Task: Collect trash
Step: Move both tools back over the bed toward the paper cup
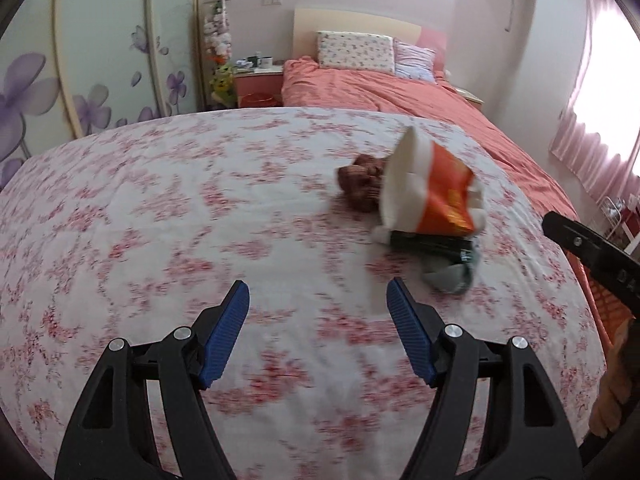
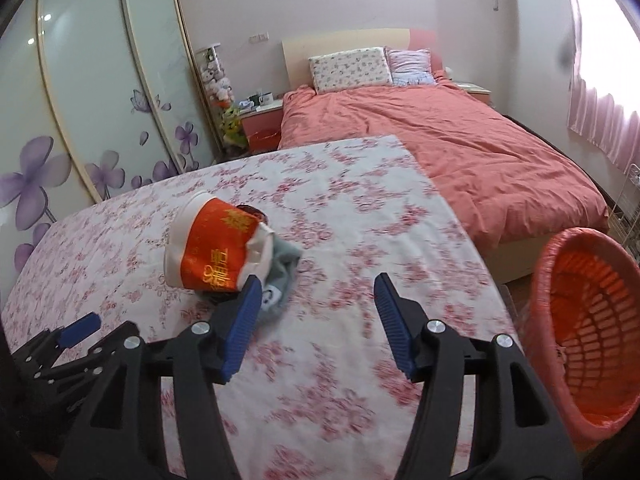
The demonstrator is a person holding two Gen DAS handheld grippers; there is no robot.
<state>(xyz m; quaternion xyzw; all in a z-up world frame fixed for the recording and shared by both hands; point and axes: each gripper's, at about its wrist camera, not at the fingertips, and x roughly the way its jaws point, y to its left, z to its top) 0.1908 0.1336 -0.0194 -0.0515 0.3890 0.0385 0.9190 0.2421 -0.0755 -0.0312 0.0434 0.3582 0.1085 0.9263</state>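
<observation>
A crushed orange and white paper cup (image 1: 432, 192) lies on its side on the floral tablecloth (image 1: 160, 208), on top of a dark wrapper (image 1: 436, 246) and a grey crumpled piece (image 1: 452, 276). A brown lump (image 1: 362, 182) lies just behind it. My left gripper (image 1: 318, 308) is open and empty, short of and left of the pile. In the right wrist view the cup (image 2: 216, 248) and grey piece (image 2: 282, 276) lie ahead to the left of my open, empty right gripper (image 2: 318, 304).
An orange mesh basket (image 2: 580, 320) lined with a pink bag stands off the table's right edge. Beyond the table are a bed with a coral duvet (image 2: 460, 148), a bedside cabinet (image 2: 262, 126) and sliding wardrobe doors (image 2: 80, 100).
</observation>
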